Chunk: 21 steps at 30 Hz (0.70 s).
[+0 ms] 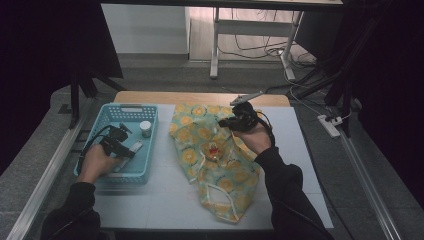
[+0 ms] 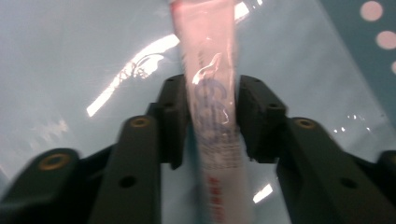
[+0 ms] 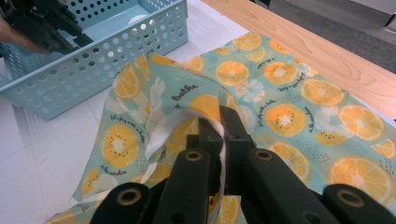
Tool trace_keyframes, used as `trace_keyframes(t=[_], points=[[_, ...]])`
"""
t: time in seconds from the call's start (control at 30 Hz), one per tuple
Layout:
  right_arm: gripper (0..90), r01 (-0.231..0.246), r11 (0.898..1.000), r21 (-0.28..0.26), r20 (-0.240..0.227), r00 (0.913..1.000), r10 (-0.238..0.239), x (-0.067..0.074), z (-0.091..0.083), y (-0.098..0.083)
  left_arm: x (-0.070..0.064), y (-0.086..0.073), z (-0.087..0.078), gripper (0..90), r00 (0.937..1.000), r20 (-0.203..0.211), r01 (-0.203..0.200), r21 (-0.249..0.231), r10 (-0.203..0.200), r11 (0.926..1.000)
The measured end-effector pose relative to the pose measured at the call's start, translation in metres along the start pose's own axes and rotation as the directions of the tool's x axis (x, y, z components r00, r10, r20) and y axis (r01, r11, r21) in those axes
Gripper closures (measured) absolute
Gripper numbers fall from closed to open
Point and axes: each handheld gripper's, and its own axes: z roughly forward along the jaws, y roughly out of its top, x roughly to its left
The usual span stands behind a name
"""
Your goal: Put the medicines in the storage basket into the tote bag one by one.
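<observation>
The left hand-held gripper point(image 2: 212, 121) was clamped on a pink tube point(image 2: 210, 84) inside the blue basket point(image 1: 107, 176) at nine o'clock; slick plastic might slip. The right hand-held gripper point(image 3: 219, 126) pinched the fruit-print bag's white drawstring point(image 3: 161, 133), which could pull free.

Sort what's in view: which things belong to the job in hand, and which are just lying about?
In the job:
- pink tube, between the left tool's jaws, inside the blue basket
- orange-print cloth bag, its white strap pinched by the right tool

Lying about:
- small white-lidded jar in the basket
- power strip on the floor
</observation>
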Motion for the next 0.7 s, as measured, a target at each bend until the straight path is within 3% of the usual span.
trace_keyframes(t=[0.27, 0.47, 0.7], points=[[90.0, 0.001, 1.000, -0.001, 0.002, 1.0000, -0.001, -0.0006, -0.0006, 0.0000, -0.0008, 0.0044, -0.0007, 67.4, 0.9991, -0.004, 0.043, 0.032, -0.043, 0.9986], [90.0, 0.001, 1.000, 0.004, 0.001, 1.0000, -0.001, -0.0008, 0.0012, -0.0001, 0.0030, 0.0025, -0.0023, 69.4, 0.9977, 0.021, 0.063, 0.010, -0.064, 0.9979], [90.0, 0.000, 1.000, 0.004, 0.002, 1.0000, 0.000, -0.0010, 0.0032, 0.0005, 0.0047, 0.0005, -0.0043, 69.5, 0.9981, 0.004, 0.062, -0.022, -0.062, 0.9979]])
